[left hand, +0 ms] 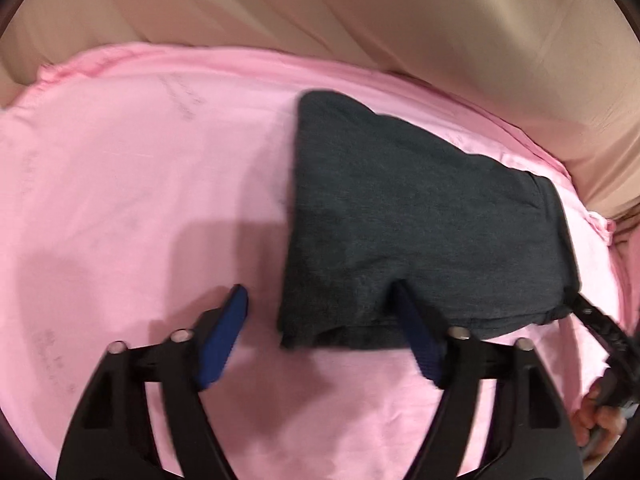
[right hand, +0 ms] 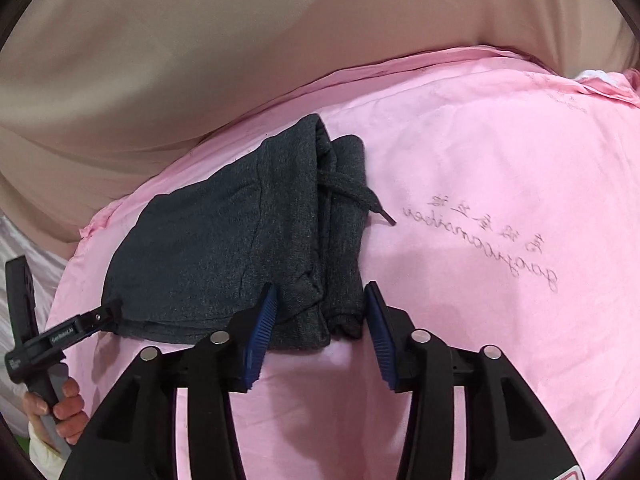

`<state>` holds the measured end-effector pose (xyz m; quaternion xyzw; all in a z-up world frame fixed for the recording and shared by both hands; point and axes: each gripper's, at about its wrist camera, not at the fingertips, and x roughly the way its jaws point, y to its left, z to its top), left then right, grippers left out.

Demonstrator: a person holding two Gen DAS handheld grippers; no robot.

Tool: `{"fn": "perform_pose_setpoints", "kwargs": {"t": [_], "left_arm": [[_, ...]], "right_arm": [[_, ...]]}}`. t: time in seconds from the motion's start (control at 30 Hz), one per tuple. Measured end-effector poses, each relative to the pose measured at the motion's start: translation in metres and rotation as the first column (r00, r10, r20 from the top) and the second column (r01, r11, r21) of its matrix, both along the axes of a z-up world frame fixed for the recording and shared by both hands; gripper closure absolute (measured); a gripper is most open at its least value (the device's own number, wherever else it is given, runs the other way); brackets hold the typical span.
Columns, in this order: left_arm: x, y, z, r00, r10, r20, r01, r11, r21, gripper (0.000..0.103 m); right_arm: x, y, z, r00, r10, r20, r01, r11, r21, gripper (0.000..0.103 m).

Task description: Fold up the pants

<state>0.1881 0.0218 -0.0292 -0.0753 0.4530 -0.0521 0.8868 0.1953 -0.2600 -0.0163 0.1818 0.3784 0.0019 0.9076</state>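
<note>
The dark grey pants (left hand: 420,216) lie folded into a compact bundle on the pink sheet (left hand: 140,200). My left gripper (left hand: 320,296) is open at the bundle's near left corner, its right finger (left hand: 416,332) touching the near edge. In the right wrist view the pants (right hand: 224,240) show the waistband folds and a drawstring (right hand: 360,196) trailing right. My right gripper (right hand: 320,300) is open, its blue pads either side of the near right corner. The left gripper's finger also shows in the right wrist view (right hand: 80,328), against the bundle's left edge.
The pink sheet (right hand: 500,280) carries faint handwriting on the right. A beige cloth backdrop (right hand: 200,60) rises behind the sheet's far edge. A hand (right hand: 60,404) holds the left gripper's handle at lower left.
</note>
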Motion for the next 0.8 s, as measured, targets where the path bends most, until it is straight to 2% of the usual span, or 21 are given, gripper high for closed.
{"fn": "perform_pose_setpoints", "kwargs": {"t": [0.03,0.07,0.1,0.13,0.2,0.3,0.37,0.43,0.5,0.6,0.8], "left_arm": [[-0.013,0.0,0.008,0.999,-0.001,0.033,0.001,1.0,0.005,0.029],[-0.03,-0.004,0.017,0.996,-0.006,0.084,0.003,1.0,0.029,0.022],[-0.043,-0.008,0.024,0.991,-0.002,0.131,-0.007,0.998,0.067,0.007],[-0.061,-0.013,0.029,0.982,0.009,0.189,-0.03,0.994,0.109,0.005],[-0.091,-0.024,0.031,0.964,-0.005,0.265,-0.038,0.987,0.158,0.005],[-0.123,-0.031,0.02,0.959,-0.044,0.279,-0.014,0.979,0.202,0.005],[-0.14,-0.03,0.01,0.953,-0.042,0.3,-0.025,0.976,0.216,0.005],[-0.144,-0.026,0.008,0.953,-0.034,0.3,-0.027,0.98,0.198,0.005],[-0.145,-0.026,0.01,0.951,-0.022,0.308,-0.043,0.979,0.2,0.005],[-0.136,-0.033,0.005,0.963,-0.034,0.269,-0.031,0.971,0.236,0.005],[-0.152,-0.038,0.006,0.951,-0.045,0.307,-0.034,0.969,0.246,0.005]], "right_arm": [[-0.018,0.008,0.012,0.999,-0.026,0.039,0.029,0.997,-0.07,0.054],[-0.031,0.015,0.019,0.997,-0.025,0.074,0.033,0.993,-0.11,0.052],[-0.049,0.025,0.027,0.993,-0.02,0.119,0.039,0.987,-0.157,0.047],[-0.069,0.036,0.031,0.987,-0.022,0.161,0.054,0.979,-0.198,0.045],[-0.099,0.053,0.029,0.981,-0.026,0.19,0.077,0.962,-0.263,0.042],[-0.14,0.071,0.015,0.976,-0.035,0.213,0.106,0.937,-0.333,0.041],[-0.16,0.076,0.012,0.973,-0.042,0.226,0.121,0.93,-0.346,0.036],[-0.174,0.077,0.017,0.953,-0.065,0.295,0.172,0.919,-0.354,0.029],[-0.176,0.079,0.017,0.953,-0.063,0.296,0.173,0.915,-0.364,0.026],[-0.163,0.078,0.013,0.968,-0.05,0.246,0.145,0.912,-0.383,0.024],[-0.159,0.076,0.009,0.976,-0.065,0.21,0.143,0.913,-0.382,0.024]]}}
